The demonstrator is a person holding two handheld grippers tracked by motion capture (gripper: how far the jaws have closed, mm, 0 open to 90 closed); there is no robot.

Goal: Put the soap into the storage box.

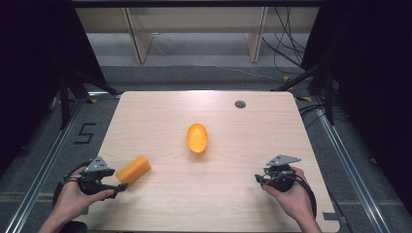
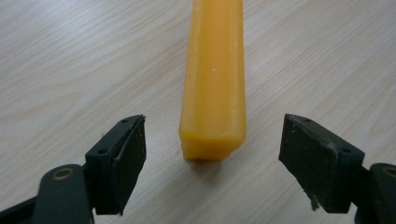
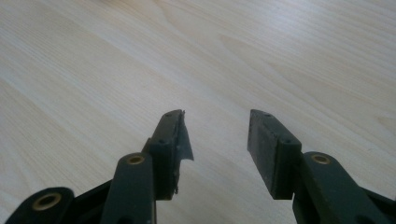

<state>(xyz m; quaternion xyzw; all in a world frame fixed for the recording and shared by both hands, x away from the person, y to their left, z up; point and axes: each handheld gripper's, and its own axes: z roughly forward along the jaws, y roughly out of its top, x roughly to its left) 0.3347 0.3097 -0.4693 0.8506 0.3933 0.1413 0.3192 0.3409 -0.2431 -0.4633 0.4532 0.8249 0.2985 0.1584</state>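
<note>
The left gripper (image 2: 212, 163) stood wide open, its jaws on either side of the orange block's (image 2: 214, 88) near end without touching it. The right gripper (image 3: 215, 140) was open over bare table (image 3: 93, 70). An orange oval dish (image 1: 197, 138) lay mid-table.

The table (image 1: 160, 204) is showing a pale wood-grain top, smooth and matt, with fine streaks running across it. The orange block (image 2: 214, 84) is looking waxy and smooth, with a soft sheen along its long faces and slightly rounded edges. The orange oval dish (image 1: 197, 138) is looking like smooth plastic, dotted with small holes. The left gripper (image 2: 212, 158) and right gripper (image 3: 215, 140) are showing matt black plastic jaws with brass-coloured rivets; the pads are looking rubbery, rough and frayed at the edges.
</note>
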